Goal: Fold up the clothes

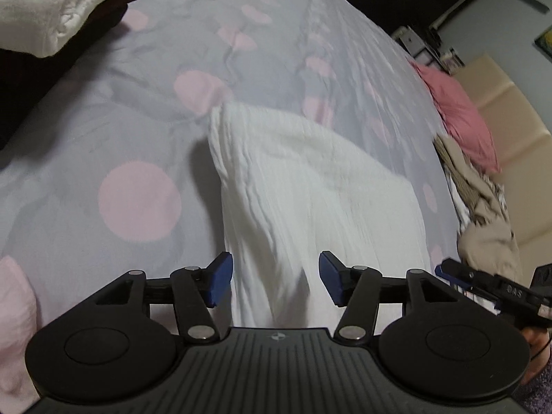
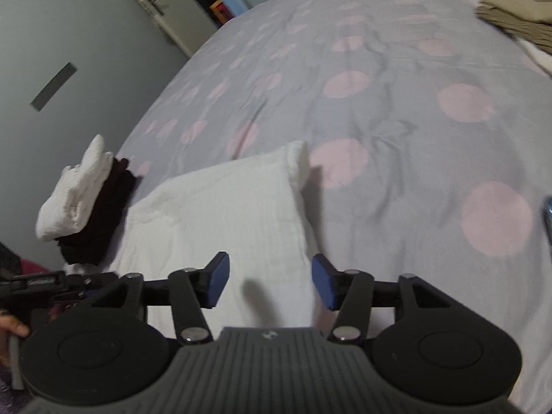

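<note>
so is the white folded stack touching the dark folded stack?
Touching. The right wrist view shows the white folded stack lying directly on the dark folded stack, no gap; the left wrist view agrees.

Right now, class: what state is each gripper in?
Left gripper: open, holding nothing, over the white garment.
Right gripper: open, holding nothing.

A bed with a grey, pink-dotted duvet cover (image 1: 145,131) carries a folded white garment (image 1: 310,186) near, a white-on-dark folded stack (image 2: 86,207) far left, beige clothes (image 1: 490,214) and a pink pillow (image 1: 462,114) right.
</note>
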A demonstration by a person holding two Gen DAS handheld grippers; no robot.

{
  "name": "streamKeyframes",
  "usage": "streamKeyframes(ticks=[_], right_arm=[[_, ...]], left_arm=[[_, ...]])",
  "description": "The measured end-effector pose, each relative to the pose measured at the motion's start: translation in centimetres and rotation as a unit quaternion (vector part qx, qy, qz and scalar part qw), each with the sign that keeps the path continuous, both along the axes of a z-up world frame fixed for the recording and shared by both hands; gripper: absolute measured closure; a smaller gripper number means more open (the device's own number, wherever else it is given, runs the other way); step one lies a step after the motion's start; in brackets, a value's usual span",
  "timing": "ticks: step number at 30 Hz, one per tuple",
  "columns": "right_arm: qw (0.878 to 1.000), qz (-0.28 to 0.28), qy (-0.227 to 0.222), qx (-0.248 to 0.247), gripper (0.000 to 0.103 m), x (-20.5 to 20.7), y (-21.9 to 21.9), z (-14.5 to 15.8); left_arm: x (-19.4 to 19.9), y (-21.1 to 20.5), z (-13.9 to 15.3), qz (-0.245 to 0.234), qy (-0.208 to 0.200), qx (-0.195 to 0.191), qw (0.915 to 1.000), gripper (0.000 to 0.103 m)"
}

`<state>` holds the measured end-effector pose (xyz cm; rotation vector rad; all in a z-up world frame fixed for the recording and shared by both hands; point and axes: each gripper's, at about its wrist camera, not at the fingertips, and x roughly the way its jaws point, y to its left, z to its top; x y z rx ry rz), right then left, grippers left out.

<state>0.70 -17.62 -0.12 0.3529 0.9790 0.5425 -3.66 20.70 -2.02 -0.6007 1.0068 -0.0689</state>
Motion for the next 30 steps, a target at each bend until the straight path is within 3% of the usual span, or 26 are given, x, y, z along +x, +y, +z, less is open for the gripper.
streamKeyframes(ticks=[6,9,15,20,23,26,30], right_arm=[[0.998,0.055,0.040,-0.011,0.044,3.5,1.7,-2.0],[0.997,0.051,0.062,-0.002,0.043,4.9,1.6,-3.5],[0.991,0.041,0.112,0.059,0.042,6.9,1.4,-6.2],[0.989,0.050,0.116,0.079,0.042,8.1,2.2,-7.0],[0.988,0.064,0.115,0.086,0.042,8.6,3.2,-7.2],[0.987,0.072,0.111,0.091,0.043,8.9,4.2,-7.4],[0.989,0.072,0.097,0.089,0.053,8.7,5.2,-7.4]], left_arm=[[2.9,0.6,-2.3,-0.019,0.019,-0.016,0.9995,0.049],[3.9,1.1,-3.8,-0.029,0.037,-0.026,0.9986,0.048],[4.4,1.7,-5.7,-0.035,0.025,-0.070,0.9966,0.044],[5.1,2.5,-6.7,-0.028,0.008,-0.109,0.9936,0.045],[5.4,3.0,-7.5,-0.018,0.000,-0.134,0.9909,0.052],[5.8,3.0,-7.8,-0.020,-0.008,-0.137,0.9903,0.056],[6.2,2.5,-7.8,-0.031,-0.017,-0.124,0.9917,0.064]])
